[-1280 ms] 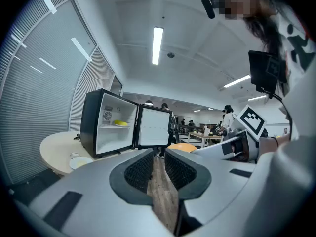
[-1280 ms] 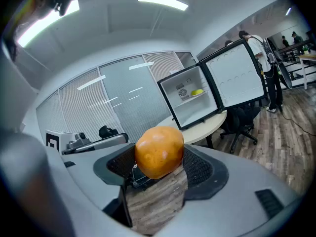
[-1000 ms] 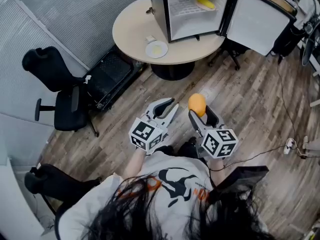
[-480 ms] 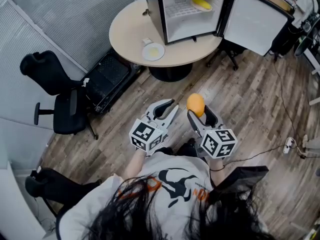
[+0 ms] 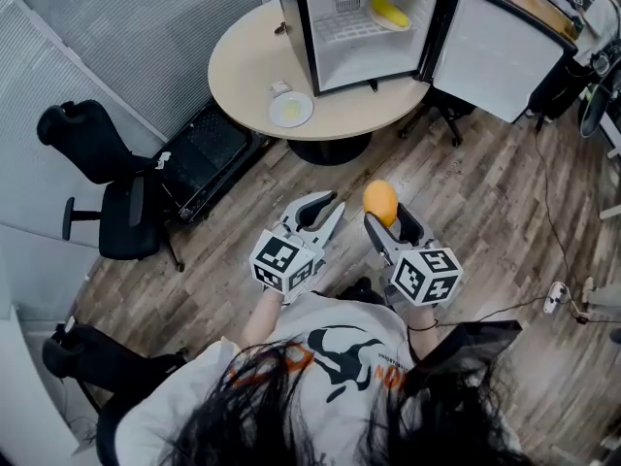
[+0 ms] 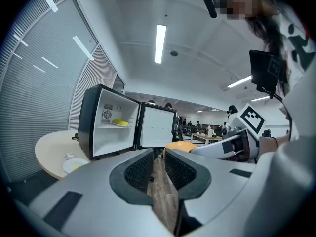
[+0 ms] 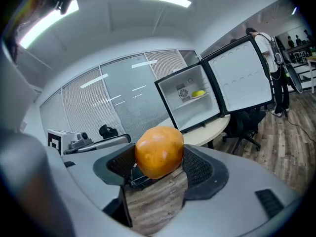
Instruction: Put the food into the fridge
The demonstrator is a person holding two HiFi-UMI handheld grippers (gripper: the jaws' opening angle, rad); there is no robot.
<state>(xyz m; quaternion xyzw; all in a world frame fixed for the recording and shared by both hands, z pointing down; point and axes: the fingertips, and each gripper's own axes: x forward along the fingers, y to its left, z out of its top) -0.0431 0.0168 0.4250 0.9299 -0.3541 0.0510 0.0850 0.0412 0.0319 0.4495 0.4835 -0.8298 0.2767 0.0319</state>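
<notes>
While I stand well apart from the fridge (image 5: pixel 369 27), my right gripper (image 5: pixel 388 217) pinches one orange (image 5: pixel 380 202), a smooth, round, glossy fruit pressed between the two black ribbed pads. In the right gripper view the orange (image 7: pixel 159 152) sits at the tips of the gripper (image 7: pixel 159 161), with the fridge far behind it. My left gripper (image 5: pixel 335 203) is level with the right one and equally far from the fridge. In the left gripper view its pads (image 6: pixel 140 171) stand a narrow slit apart with only floor planks showing between them.

The fridge is a small black box with a white lining, and its single door (image 5: pixel 490 51) is swung wide to its right. One yellow food item (image 5: pixel 390 11) lies on the wire shelf inside. The fridge stands on a round beige surface (image 5: pixel 243 66). One white plate (image 5: pixel 290 110) lies on that surface in front of the fridge's left corner. Two black chairs (image 5: pixel 97 163) stand on the wood-plank floor (image 5: pixel 485 202), well to the fridge's left.
</notes>
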